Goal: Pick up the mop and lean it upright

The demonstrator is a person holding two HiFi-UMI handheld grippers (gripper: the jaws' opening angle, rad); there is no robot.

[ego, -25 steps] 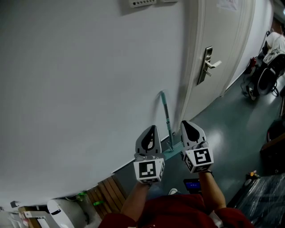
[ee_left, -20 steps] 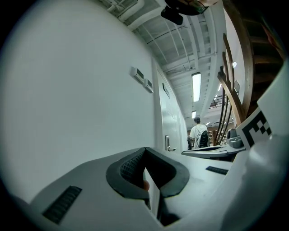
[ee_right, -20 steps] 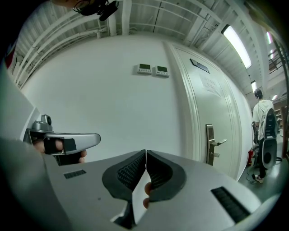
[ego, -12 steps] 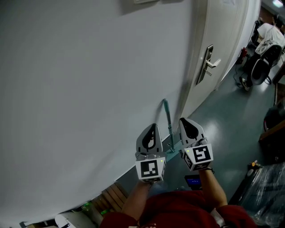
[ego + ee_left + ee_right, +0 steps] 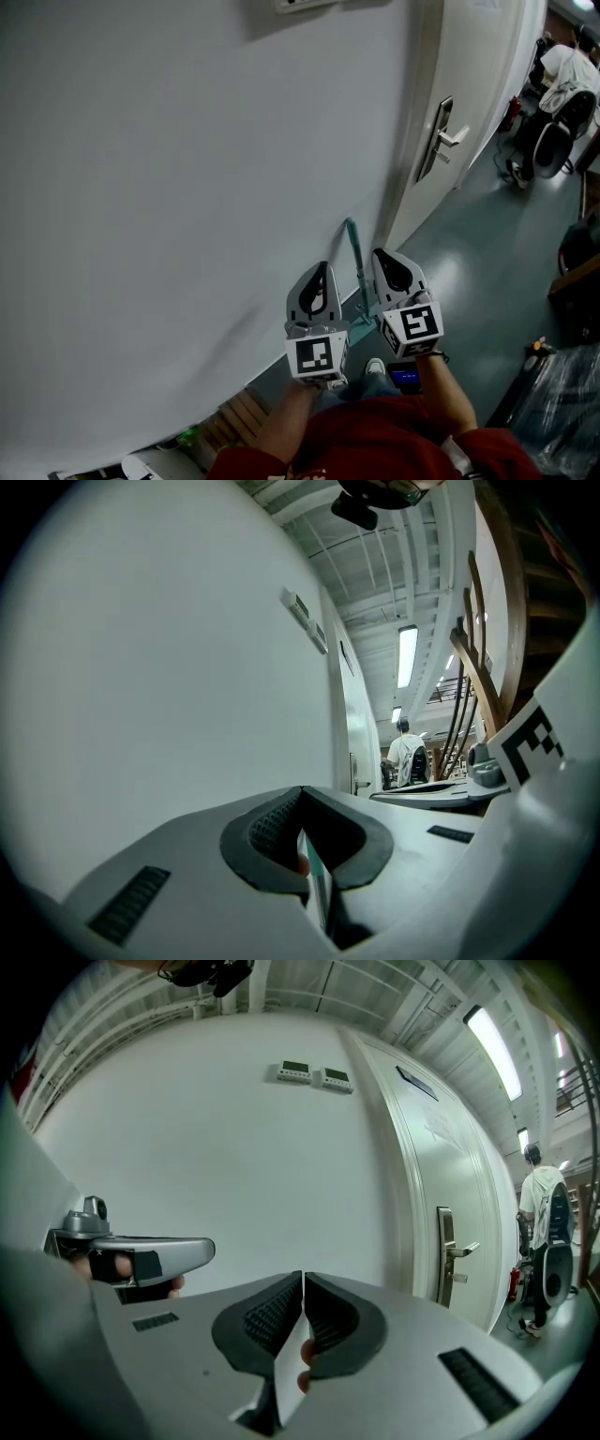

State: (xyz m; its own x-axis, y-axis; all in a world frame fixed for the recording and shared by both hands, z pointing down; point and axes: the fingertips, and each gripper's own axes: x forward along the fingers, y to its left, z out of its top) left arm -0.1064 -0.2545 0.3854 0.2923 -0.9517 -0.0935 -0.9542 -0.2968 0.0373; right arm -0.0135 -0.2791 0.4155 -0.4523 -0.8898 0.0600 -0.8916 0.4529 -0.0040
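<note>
The mop's teal handle (image 5: 354, 253) leans upright against the white wall (image 5: 187, 187), and its teal head (image 5: 362, 322) rests on the floor at the wall's foot. My left gripper (image 5: 319, 273) hangs just left of the handle and my right gripper (image 5: 387, 258) just right of it, neither touching it. In the left gripper view the left gripper (image 5: 301, 794) has its pads together with nothing held. In the right gripper view the right gripper (image 5: 303, 1279) is likewise shut and empty.
A white door (image 5: 469, 94) with a metal lever handle (image 5: 441, 136) stands right of the mop. A person with a backpack (image 5: 562, 84) is far down the corridor at the right. Wooden slats (image 5: 239, 417) lie at the wall's foot, lower left. Grey floor (image 5: 487, 272) stretches to the right.
The view has shifted a little toward the wall. Both grippers stay shut beside the leaning mop, the right one slightly nearer its handle.
</note>
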